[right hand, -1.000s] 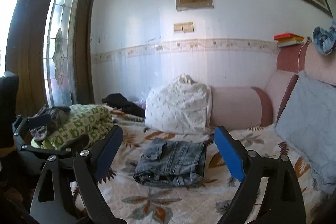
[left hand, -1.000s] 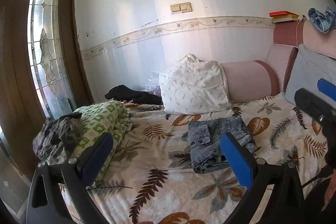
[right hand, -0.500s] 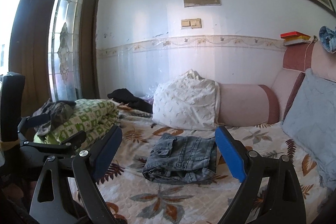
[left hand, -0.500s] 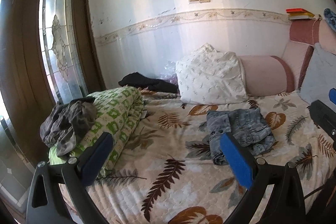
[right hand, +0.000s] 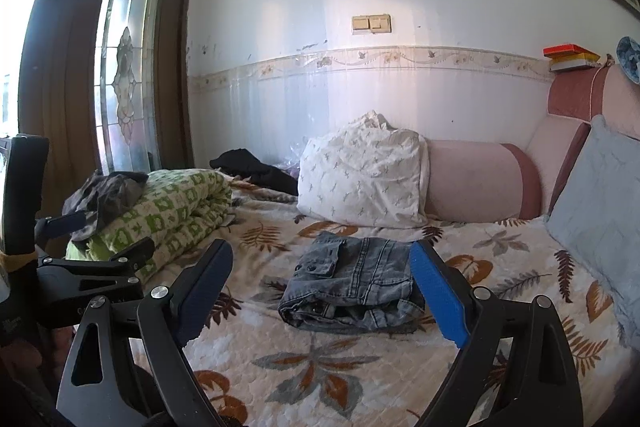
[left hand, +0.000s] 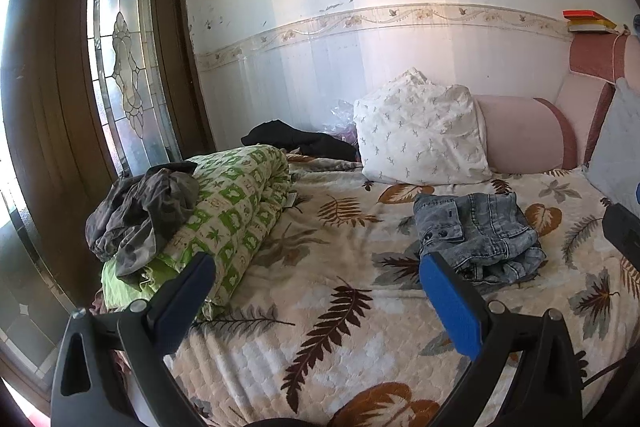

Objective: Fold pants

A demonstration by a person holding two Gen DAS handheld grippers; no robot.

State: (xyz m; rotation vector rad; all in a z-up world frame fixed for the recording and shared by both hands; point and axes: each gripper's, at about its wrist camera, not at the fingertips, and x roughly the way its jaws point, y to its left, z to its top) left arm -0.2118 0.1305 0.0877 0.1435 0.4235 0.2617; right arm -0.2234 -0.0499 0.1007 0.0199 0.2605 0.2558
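Jaws of both the left gripper and right gripper stand wide and empty. Both have sunk lower over the bed and drawn back; the folded denim pants lie free, likely finished.

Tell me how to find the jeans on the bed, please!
Look at the bed with the leaf-patterned cover. In front of the white pillow leaning on the wall lies a small folded bundle, the jeans. They are the only faded blue-grey denim there, with a buttoned pocket flap, unlike the green checked quilt to the left.
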